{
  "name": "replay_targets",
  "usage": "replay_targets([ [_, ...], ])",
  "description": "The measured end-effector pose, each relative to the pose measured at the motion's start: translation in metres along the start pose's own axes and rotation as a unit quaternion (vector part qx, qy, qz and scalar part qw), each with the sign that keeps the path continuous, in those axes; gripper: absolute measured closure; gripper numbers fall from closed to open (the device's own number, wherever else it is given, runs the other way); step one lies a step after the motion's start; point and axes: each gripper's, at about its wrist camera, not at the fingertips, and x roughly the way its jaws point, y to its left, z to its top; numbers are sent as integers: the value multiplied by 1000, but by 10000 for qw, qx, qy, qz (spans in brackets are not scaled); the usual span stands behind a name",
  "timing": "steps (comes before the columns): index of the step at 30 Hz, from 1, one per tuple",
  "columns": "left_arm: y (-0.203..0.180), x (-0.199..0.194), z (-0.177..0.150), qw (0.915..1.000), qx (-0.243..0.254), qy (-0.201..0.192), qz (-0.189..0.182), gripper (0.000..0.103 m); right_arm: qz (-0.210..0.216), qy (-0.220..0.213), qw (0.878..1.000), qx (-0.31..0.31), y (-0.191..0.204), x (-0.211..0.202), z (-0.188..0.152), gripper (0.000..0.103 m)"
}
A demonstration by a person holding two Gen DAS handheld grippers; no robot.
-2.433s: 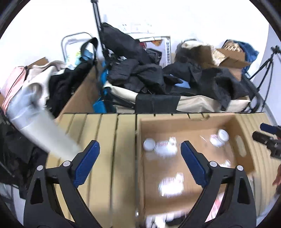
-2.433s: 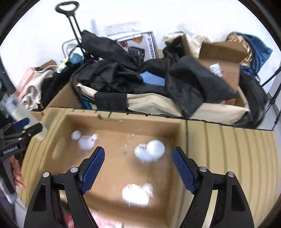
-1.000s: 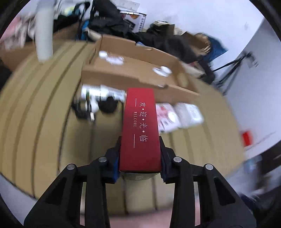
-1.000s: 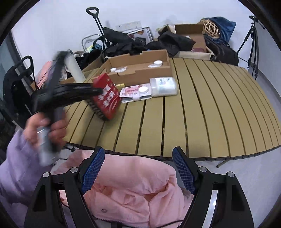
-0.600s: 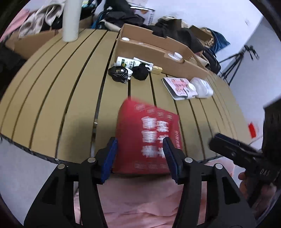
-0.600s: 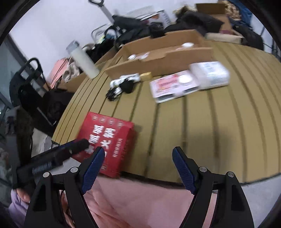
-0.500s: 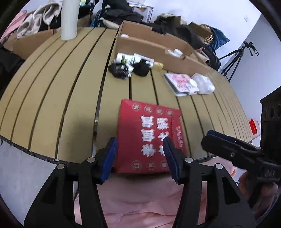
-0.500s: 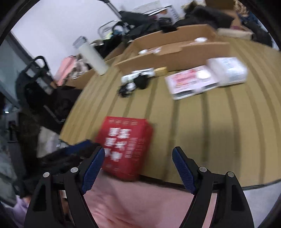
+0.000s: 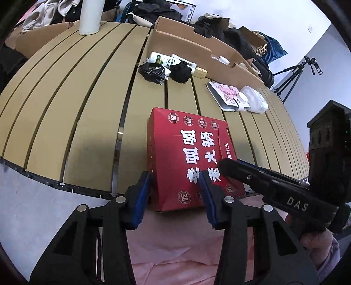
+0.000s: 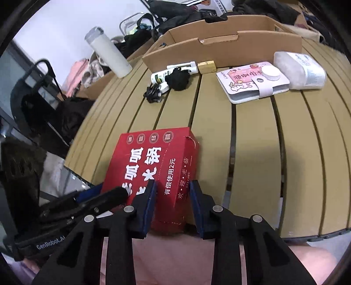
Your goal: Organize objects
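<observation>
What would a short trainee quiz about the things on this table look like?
1. True or false: the red box lies inside the cardboard tray.
2. What sits on top of the pink-printed wallet?
A. a round white cap
B. a black cable
C. a yellow block
3. Which thing stands upright at the far side of the table?

Key:
1. False. It lies flat on the slatted table, at the near edge.
2. A.
3. The white tumbler.
</observation>
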Motion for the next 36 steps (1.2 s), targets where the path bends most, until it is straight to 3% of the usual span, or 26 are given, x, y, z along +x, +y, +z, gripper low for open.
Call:
replay_targets([
  [3,-8,-9,1,9997,183,-154,79,74,35,-64,9998,172,-3,-4,2,70],
  [9,-22,-24,25,9991,116,-383,-165,75,20,-472,9988,119,2,-35,13,73],
  [13,-43,-32,90,9969,306,-685,-236,75,61,-781,9969,19,0,-56,57,73],
  [19,-69,-33,206,9925,683,-1010,-71,75,186,-1210,9925,-19,-4,-79,168,73],
  [23,-58,0,258,9952,522,-831,-52,75,14,-1203,9927,11,-8,-56,232,73],
  [26,-48,39,277,9965,511,-626,189,75,-101,-960,9952,128,-20,-20,260,73],
  [29,-38,78,281,9958,574,-378,597,75,-178,-610,9977,255,-34,20,273,73],
  [32,-32,112,273,9864,896,-161,1366,74,-112,-209,9989,404,-45,62,272,69],
  [35,-27,115,265,9864,1006,30,1296,71,-103,55,9989,461,-51,90,265,68],
  [36,-26,110,264,9870,1010,-15,1247,65,-71,44,9987,497,-54,92,265,67],
])
